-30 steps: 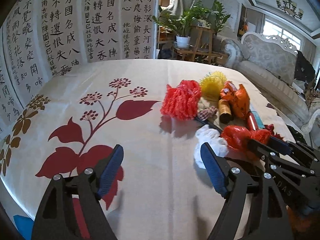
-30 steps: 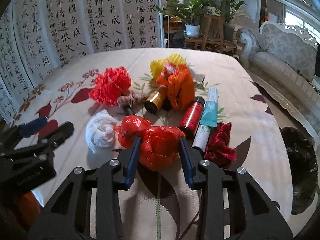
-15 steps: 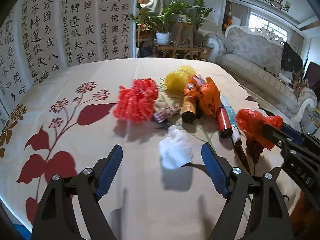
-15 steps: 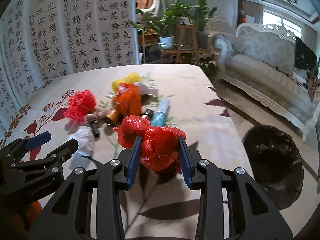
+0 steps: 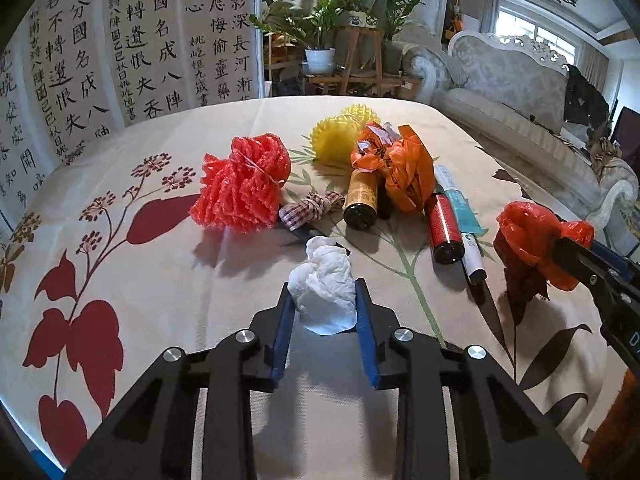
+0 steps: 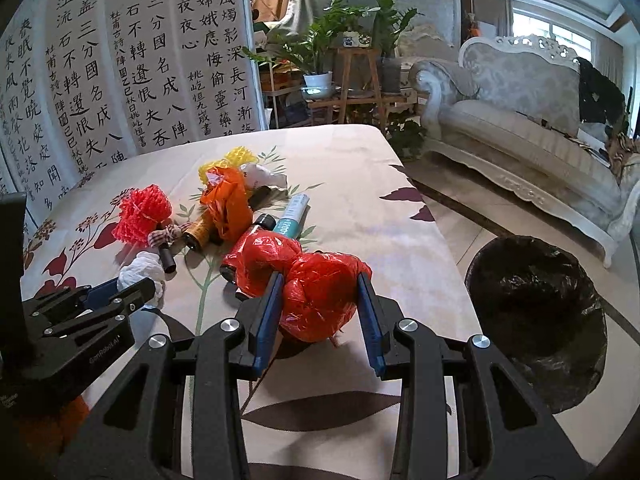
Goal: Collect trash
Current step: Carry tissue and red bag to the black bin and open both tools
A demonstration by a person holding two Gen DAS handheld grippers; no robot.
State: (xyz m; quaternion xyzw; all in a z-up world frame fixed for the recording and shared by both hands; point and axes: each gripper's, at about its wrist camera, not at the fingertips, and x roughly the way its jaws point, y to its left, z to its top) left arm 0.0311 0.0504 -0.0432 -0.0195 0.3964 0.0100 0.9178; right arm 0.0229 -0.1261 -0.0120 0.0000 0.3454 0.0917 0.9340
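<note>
On the flowered tablecloth (image 5: pixel 168 280), the left gripper (image 5: pixel 323 304) has just closed on one white tissue wad (image 5: pixel 324 288). Right, the right gripper (image 6: pixel 318 300) clamps one red bag (image 6: pixel 316 300). Farther: two net balls, two bottles.

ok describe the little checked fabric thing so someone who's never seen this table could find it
On the floral tablecloth, look at the trash pile in the middle. The checked bundle lies flat between the red mesh ball and the amber bottle. It is the only brown-and-white gingham piece, bound with twine, among plain bright plastics.
</note>
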